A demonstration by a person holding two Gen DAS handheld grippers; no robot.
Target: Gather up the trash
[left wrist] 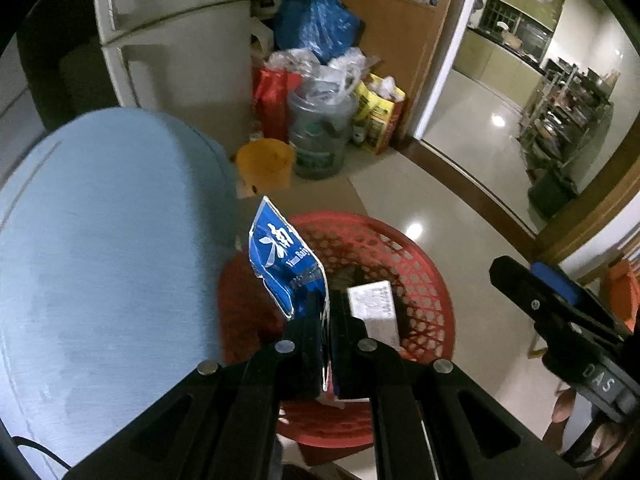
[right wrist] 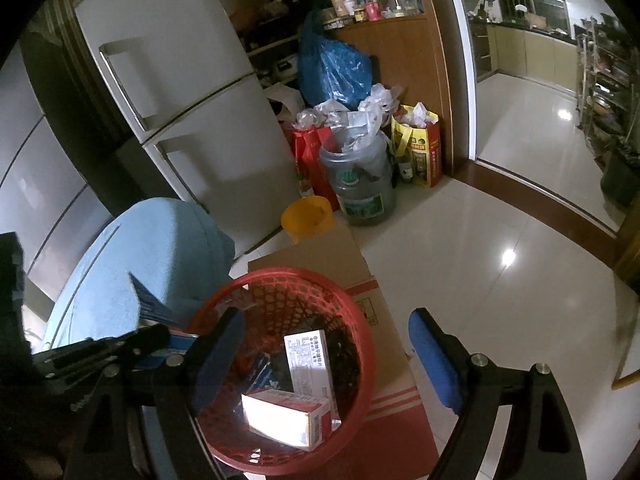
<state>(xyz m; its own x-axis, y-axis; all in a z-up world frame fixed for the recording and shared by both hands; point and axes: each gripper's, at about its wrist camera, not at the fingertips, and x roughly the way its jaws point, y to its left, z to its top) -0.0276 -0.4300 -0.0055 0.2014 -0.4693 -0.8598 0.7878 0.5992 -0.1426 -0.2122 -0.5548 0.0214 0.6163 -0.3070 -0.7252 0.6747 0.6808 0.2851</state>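
**Trash wrapper pinched above the red basket**

Trash first: we see a crumpled blue foil wrapper [left wrist: 280,264] with white lettering clamped between the closed jaws of our left gripper [left wrist: 326,312], poised over the round red plastic lattice basket [right wrist: 360,320]. Our right gripper [right wrist: 326,356] stands wide apart with nothing between its blue pads. Inside the basket lie two white cartons [right wrist: 308,360]. It sits on a flattened cardboard box [right wrist: 320,256], beside a pale blue cloth-covered table [left wrist: 100,240].

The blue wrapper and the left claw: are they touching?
Touching. The left wrist view shows the left claw shut on the blue wrapper, its lower edge pinched between both fingers.
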